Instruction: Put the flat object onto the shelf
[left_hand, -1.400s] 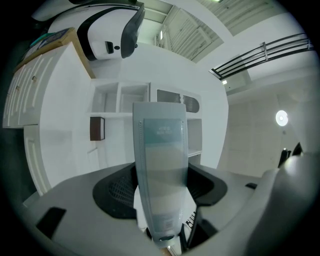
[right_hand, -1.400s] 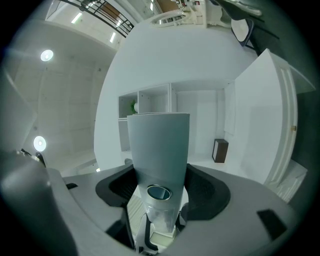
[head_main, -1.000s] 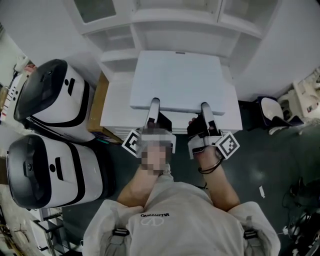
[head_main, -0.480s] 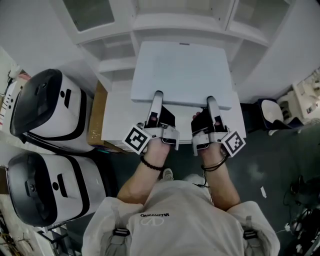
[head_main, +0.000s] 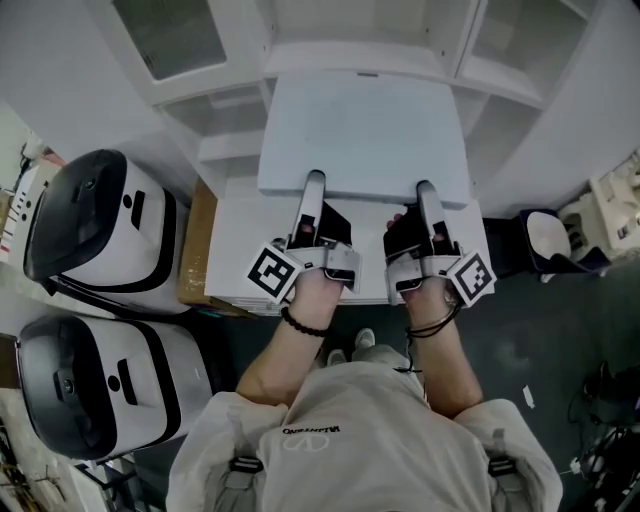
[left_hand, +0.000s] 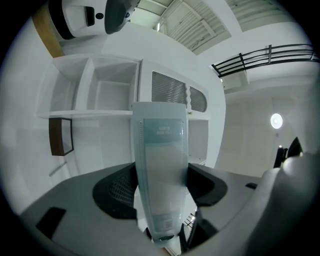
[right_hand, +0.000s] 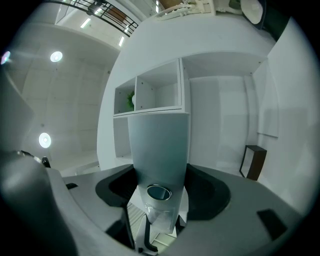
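The flat object is a wide white box (head_main: 365, 135), held level in front of the white shelf unit (head_main: 365, 55), its far edge at the shelf's front. My left gripper (head_main: 314, 186) grips the box's near edge on the left, and my right gripper (head_main: 427, 192) grips it on the right. In the left gripper view the box (left_hand: 160, 150) stands edge-on and fills the gap of the left gripper (left_hand: 160, 192). In the right gripper view the box (right_hand: 159, 145) likewise sits in the right gripper (right_hand: 157, 190). Open shelf compartments (left_hand: 112, 95) lie ahead.
Two white-and-black machines (head_main: 100, 225) (head_main: 95, 385) stand on the left. A white stack (head_main: 240, 250) with a brown board (head_main: 197, 245) beside it lies under the held box. A small dark brown box (left_hand: 61, 136) (right_hand: 254, 161) hangs by the shelf. A white bin (head_main: 548, 238) stands on the right.
Both grippers have carried the box forward and up, closer to the shelf unit. The grip on its near edge has stayed the same.
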